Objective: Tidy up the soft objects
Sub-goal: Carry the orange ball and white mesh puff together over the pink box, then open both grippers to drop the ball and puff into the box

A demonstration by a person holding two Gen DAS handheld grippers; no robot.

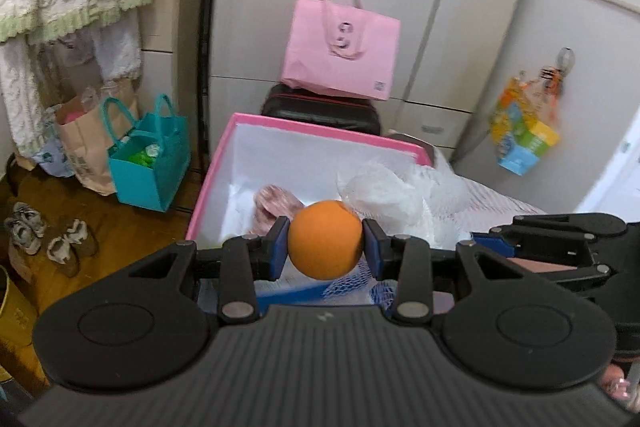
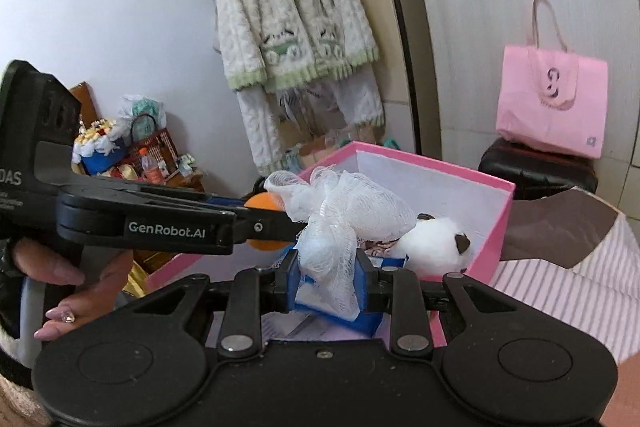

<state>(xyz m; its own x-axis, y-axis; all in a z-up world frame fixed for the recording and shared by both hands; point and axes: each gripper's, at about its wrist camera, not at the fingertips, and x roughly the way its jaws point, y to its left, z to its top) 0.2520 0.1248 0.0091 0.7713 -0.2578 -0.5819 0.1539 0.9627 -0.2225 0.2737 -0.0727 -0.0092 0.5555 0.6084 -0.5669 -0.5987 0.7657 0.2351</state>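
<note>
Orange ball [image 1: 325,239] and white mesh pouf [image 2: 345,211], each carried just short of the pink box [image 1: 304,129].

Left gripper [image 1: 325,245] is clamped on the ball at the box's near rim; right gripper [image 2: 335,281] pinches the pouf's tail just before that rim. My judgement: carry both past the rim, clear of the white plush toy [image 2: 434,247] inside, lower, then release one at a time. "GenRobot.AI" is printed on the left gripper's side; beside it, cut off, "DAS".
</note>
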